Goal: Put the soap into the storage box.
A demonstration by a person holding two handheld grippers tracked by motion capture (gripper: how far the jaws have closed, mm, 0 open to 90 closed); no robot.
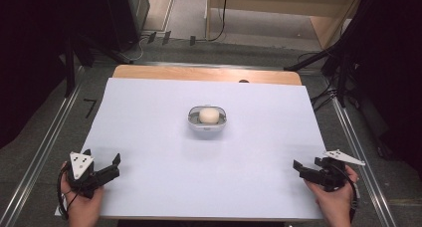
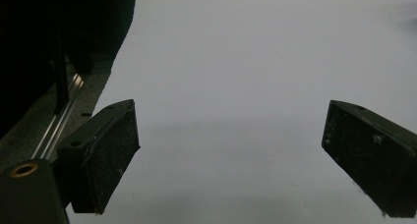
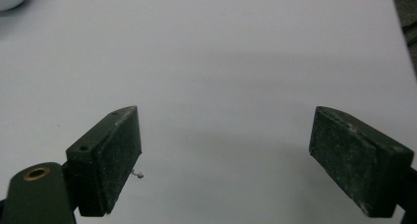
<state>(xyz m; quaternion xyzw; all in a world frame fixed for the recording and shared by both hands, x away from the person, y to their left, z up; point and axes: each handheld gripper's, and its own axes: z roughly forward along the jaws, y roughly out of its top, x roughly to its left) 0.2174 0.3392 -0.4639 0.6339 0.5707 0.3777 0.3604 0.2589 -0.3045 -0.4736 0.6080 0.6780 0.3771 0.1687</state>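
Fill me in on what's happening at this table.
A person holds a gripper in each hand at the near corners of a white table. The left gripper and right gripper both stand open and empty. Between them, farther out, a small white container holding a pale round thing sits untouched.

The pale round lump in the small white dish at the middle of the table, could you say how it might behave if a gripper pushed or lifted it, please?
The pale round lump looks smooth and domed, so it may roll once out of the white dish. The dish's low rim would probably hold it during a gentle push. The dish looks small and light, so it could slide on the smooth white table.
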